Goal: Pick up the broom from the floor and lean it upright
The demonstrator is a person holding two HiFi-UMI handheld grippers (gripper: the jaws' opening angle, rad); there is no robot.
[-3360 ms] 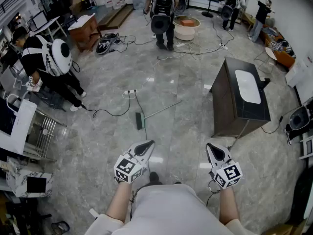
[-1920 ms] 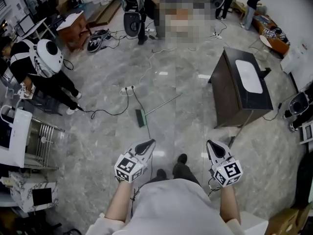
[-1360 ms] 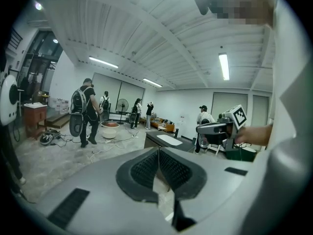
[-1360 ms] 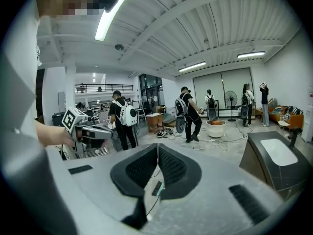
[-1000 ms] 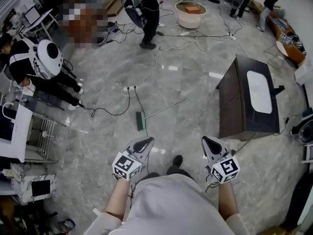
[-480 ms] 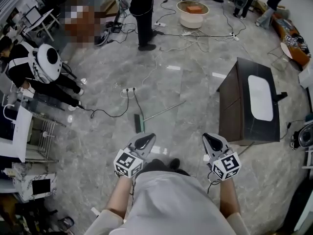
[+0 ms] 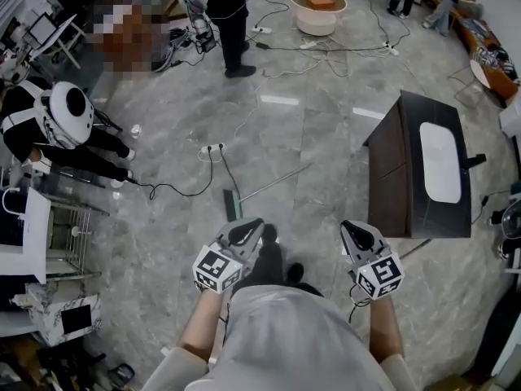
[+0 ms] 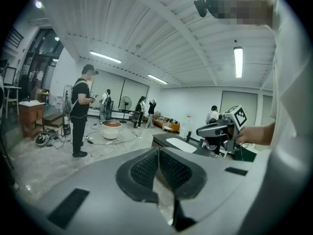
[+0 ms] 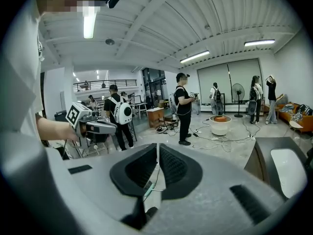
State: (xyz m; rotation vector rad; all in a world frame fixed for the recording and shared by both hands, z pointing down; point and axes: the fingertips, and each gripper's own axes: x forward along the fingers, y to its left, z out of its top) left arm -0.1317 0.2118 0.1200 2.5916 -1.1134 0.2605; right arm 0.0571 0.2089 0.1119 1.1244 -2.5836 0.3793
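The broom [image 7: 262, 186] lies flat on the grey marble floor, its dark green head [image 7: 232, 204] nearest me and its thin pale handle running away to the upper right. My left gripper [image 7: 248, 228] hovers just short of the head, shut and empty. My right gripper [image 7: 354, 228] is level with it further right, also shut with nothing in it. In the right gripper view the broom head [image 9: 148, 187] shows on the floor below the closed jaws, and the left gripper [image 9: 93, 126] shows at the left. The left gripper view shows the right gripper [image 8: 222, 129].
A dark cabinet with a white top [image 7: 423, 169] stands right of the broom. A cable and power strip [image 7: 213, 148] lie just beyond it. A crouching person with a white backpack [image 7: 61, 116] and a wire rack [image 7: 65, 235] are at the left; a standing person [image 7: 226, 15] is further back.
Both grippers have travelled forward over the floor, and the broom now lies much closer to them, its head just beyond the left gripper. Both have stayed shut.
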